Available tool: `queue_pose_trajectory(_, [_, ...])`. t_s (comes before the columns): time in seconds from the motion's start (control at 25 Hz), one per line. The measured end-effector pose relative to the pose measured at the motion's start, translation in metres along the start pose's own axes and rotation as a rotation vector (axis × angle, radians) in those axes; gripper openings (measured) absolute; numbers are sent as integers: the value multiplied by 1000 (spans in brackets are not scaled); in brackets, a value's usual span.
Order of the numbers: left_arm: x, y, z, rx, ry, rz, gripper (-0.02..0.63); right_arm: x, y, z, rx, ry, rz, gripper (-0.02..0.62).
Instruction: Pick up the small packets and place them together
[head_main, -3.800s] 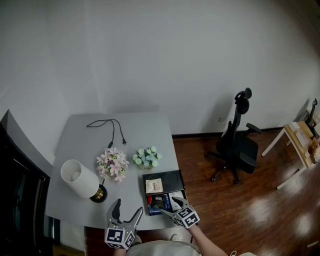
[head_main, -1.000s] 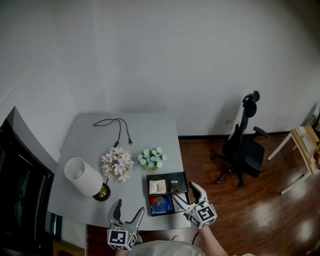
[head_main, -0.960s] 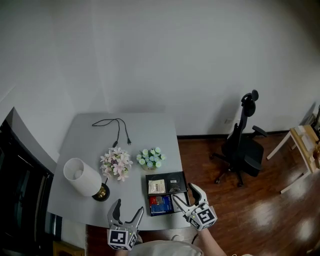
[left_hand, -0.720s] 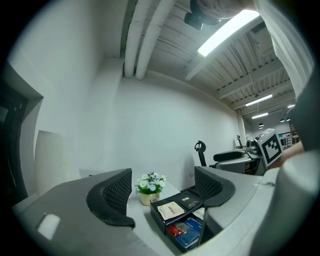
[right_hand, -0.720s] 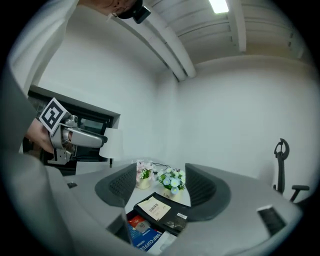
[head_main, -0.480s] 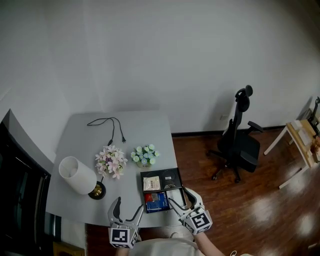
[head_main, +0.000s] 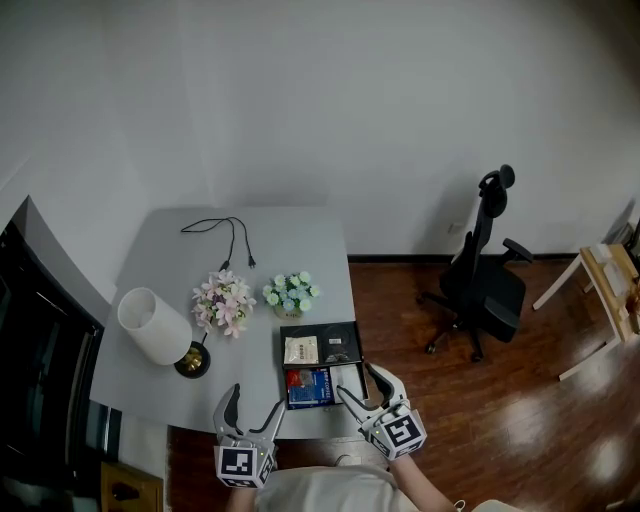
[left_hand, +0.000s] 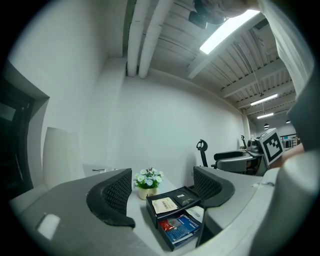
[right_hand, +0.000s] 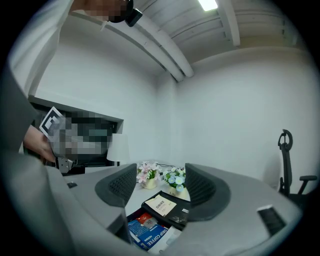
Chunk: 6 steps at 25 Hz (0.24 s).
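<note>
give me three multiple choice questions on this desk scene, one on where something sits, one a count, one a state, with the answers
1. Where does the black rectangular tray of packets sit?
A) on the grey table, on the person's side of the blue-and-white flower pot
B) at the table's far left corner
C) off the table altogether

2. How many flower arrangements stand on the table?
A) one
B) two
C) four

3. How is the left hand-held gripper?
A) shut on a packet
B) shut, empty
C) open, empty

Answers:
1 A, the tray lies at the table's near right part, in front of those flowers.
2 B, only the pink bunch and the blue-and-white one stand there.
3 C, its jaws stand apart with nothing pressed between them.
</note>
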<state>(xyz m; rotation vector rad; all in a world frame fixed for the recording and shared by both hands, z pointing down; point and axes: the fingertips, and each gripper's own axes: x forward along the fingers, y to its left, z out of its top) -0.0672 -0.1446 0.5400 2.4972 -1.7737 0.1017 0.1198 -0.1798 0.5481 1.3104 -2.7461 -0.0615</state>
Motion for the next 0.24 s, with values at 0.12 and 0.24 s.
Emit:
queue_pose_trajectory(0.12, [-4,-6,-5,-5,7,14,374,-5,-1,0,-8,-3,21,321])
queue_pose_trajectory(0.24, [-6,-12,-7,-7,4,26,374,-12,-4,0,-14,-8,36,319])
